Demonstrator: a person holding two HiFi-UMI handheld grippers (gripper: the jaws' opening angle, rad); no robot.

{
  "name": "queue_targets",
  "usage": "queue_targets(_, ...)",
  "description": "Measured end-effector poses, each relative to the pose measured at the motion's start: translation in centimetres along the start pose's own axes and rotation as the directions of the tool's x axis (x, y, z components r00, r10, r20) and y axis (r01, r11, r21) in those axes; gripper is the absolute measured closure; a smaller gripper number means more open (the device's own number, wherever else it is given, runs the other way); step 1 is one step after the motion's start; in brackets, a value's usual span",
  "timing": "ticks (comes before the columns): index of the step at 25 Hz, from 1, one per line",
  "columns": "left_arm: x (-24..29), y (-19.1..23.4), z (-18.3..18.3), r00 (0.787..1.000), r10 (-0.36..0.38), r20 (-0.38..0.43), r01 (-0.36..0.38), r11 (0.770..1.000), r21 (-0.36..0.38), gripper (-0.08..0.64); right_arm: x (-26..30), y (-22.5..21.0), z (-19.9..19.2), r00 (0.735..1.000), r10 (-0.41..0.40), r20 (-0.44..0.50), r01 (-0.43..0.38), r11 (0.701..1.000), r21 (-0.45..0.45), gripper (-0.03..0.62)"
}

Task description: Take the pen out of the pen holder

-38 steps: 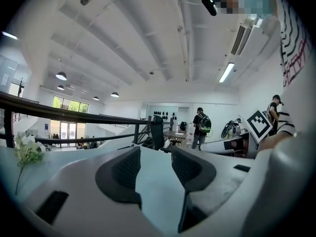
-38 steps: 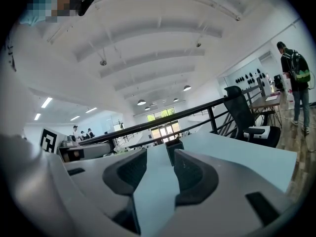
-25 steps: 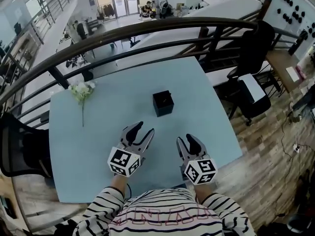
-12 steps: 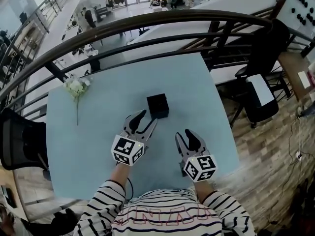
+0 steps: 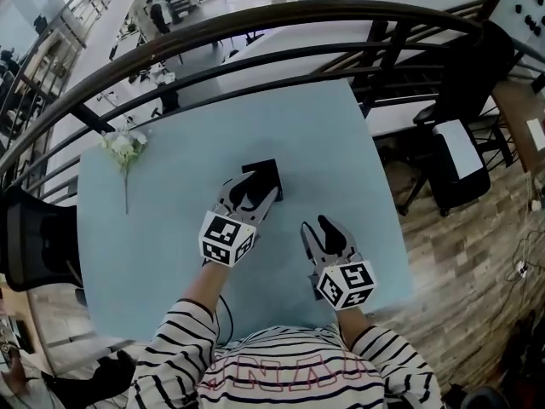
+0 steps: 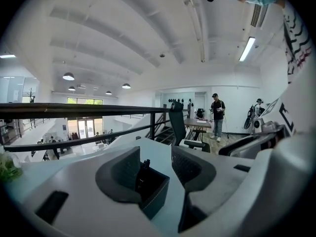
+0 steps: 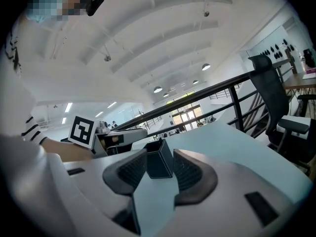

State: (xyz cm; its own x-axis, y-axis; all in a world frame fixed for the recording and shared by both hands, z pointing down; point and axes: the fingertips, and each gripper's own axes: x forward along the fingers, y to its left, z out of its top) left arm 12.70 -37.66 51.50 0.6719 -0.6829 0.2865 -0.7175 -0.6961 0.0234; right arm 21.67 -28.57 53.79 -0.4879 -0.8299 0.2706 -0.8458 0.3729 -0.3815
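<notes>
Left gripper (image 5: 253, 188) reached 1 pen holder (image 5: 269, 169) holding 1 pen (image 6: 144, 168).

Pale blue across the table (image 5: 170, 254). Matte black on pen holder (image 5: 271, 173) and pen (image 6: 144, 168). Light grey with dark ribbed pads on left gripper (image 5: 254, 187) and right gripper (image 5: 317, 228), plus black-and-white square markers on 2 cubes. Black-and-white stripes on sleeves (image 5: 174, 348). White petals, green stem on flower (image 5: 122, 146).

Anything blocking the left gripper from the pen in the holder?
Nothing visible. The left gripper has its jaws apart at the black pen holder, and the pen pokes above the rim between them, uncovered. Only the holder's own walls surround its lower part. The right gripper sits back, open.
</notes>
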Motion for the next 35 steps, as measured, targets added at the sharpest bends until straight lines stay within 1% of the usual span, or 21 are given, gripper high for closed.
queue_targets(6,3.5,0.8,-0.7,0.995,0.034,-0.093,-0.032,0.999,0.027,0.382,0.3,-1.5,-0.2,1.000,0.027,-0.015,-0.027,1.000,0.012,0.418)
queue_targets(9,4.9,0.9,-1.3,0.988,0.054,-0.147,-0.049,0.998,0.035,0.382,0.1,-2.3,-0.1,0.999,0.040,-0.022,-0.039,0.999,0.014,0.418)
queue_targets(11,5.5,1.1,-1.9,0.980,0.073,-0.185,-0.064,0.996,0.056,0.382,0.1,-2.8,-0.1,0.999,0.046,-0.025,-0.046,0.999,0.015,0.417)
queue_targets(14,6.0,1.5,-2.6,0.964,0.102,-0.245,-0.084,0.993,0.083,0.382,0.2,-3.4,-0.1,0.998,0.054,-0.028,-0.054,0.998,0.020,0.419)
queue_targets(18,6.6,1.6,-3.7,0.934,0.126,-0.335,-0.089,0.988,0.126,0.383,0.2,-3.8,0.0,0.997,0.069,-0.026,-0.069,0.997,0.026,0.419)
queue_targets(22,6.9,2.0,-4.5,0.902,0.148,-0.406,-0.104,0.986,0.129,0.383,0.2,-4.1,-0.1,0.996,0.081,-0.023,-0.081,0.996,0.035,0.419)
queue_targets(25,7.2,2.1,-4.7,0.883,0.151,-0.444,-0.103,0.986,0.131,0.385,0.0,-4.5,-0.1,0.996,0.085,-0.021,-0.085,0.995,0.044,0.419)
queue_targets(27,7.5,2.0,-4.8,0.875,0.150,-0.460,-0.102,0.987,0.127,0.389,-0.1,-5.0,0.0,0.996,0.085,-0.018,-0.084,0.995,0.052,0.419)
queue_targets(31,7.6,1.7,-4.8,0.863,0.128,-0.489,-0.088,0.991,0.105,0.403,-0.4,-5.7,0.0,0.997,0.082,-0.015,-0.080,0.995,0.063,0.425)
queue_targets(34,7.7,1.5,-4.7,0.860,0.111,-0.498,-0.073,0.993,0.096,0.437,-0.6,-5.8,0.0,0.997,0.074,-0.013,-0.073,0.995,0.067,0.428)
queue_targets(35,7.7,1.4,-4.6,0.860,0.110,-0.497,-0.073,0.993,0.094,0.463,-0.7,-5.9,0.0,0.997,0.072,-0.011,-0.071,0.995,0.068,0.428)
